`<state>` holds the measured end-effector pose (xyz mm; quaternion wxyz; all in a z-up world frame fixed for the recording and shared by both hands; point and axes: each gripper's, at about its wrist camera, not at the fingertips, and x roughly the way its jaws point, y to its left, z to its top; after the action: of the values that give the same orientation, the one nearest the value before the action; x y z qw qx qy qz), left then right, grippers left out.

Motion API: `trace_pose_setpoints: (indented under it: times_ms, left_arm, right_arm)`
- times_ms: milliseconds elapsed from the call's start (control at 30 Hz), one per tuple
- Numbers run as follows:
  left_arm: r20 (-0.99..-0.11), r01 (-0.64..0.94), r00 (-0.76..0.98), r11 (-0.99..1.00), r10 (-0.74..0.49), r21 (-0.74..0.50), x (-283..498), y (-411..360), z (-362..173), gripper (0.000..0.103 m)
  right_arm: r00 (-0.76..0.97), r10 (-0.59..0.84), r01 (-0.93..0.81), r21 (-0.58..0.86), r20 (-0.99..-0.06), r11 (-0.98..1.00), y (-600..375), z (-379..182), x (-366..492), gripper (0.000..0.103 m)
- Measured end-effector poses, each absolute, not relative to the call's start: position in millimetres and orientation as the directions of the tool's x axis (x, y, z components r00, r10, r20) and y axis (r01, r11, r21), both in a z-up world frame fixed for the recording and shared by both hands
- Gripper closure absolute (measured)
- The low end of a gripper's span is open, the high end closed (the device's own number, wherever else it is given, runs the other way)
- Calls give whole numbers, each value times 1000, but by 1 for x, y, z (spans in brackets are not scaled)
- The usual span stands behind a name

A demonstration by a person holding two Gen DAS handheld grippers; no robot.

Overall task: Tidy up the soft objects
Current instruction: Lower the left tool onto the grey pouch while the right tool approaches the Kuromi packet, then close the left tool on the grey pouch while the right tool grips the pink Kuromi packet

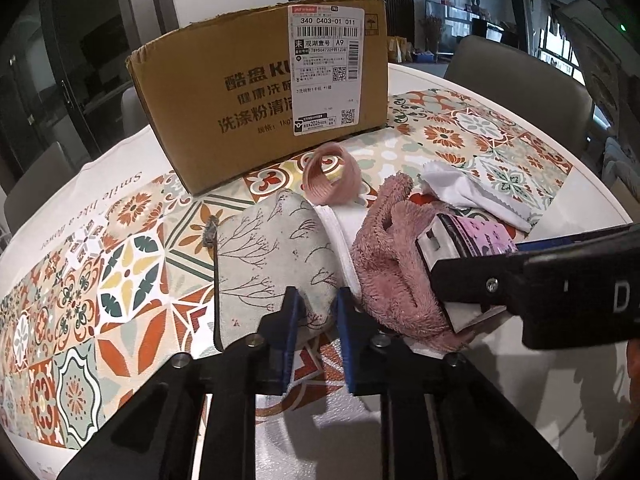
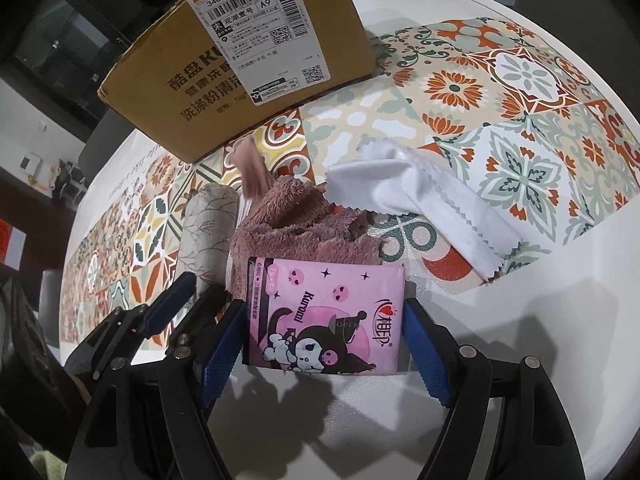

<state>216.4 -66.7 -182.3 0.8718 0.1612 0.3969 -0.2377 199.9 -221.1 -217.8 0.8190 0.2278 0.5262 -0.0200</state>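
Observation:
A grey pouch with a twig print [image 1: 264, 264] lies on the patterned mat. My left gripper [image 1: 316, 336] is shut on its near corner. A pink fluffy towel [image 1: 392, 264] lies right of the pouch. My right gripper [image 2: 324, 344] is shut on a pink Kuromi tissue pack [image 2: 324, 316], held against the towel [image 2: 296, 220]; the pack also shows in the left wrist view [image 1: 480, 236]. A white cloth with zigzag edges [image 2: 420, 204] lies to the right. A pink ribbed band [image 1: 332, 180] stands behind the pouch.
A brown cardboard box [image 1: 256, 80] with a shipping label stands at the back of the round white table [image 2: 520, 320]. A patterned tile mat [image 2: 500, 80] covers the middle. Chairs stand around the table.

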Motion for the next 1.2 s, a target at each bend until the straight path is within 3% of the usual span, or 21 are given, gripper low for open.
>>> trace_pose_setpoints:
  times_ms: [1200]
  left_arm:
    - [-646,439,680,898,-347,-21,188,-34,-100,93]
  right_arm:
    - [542,172,157,300,-823,941,-211,-165,183,28]
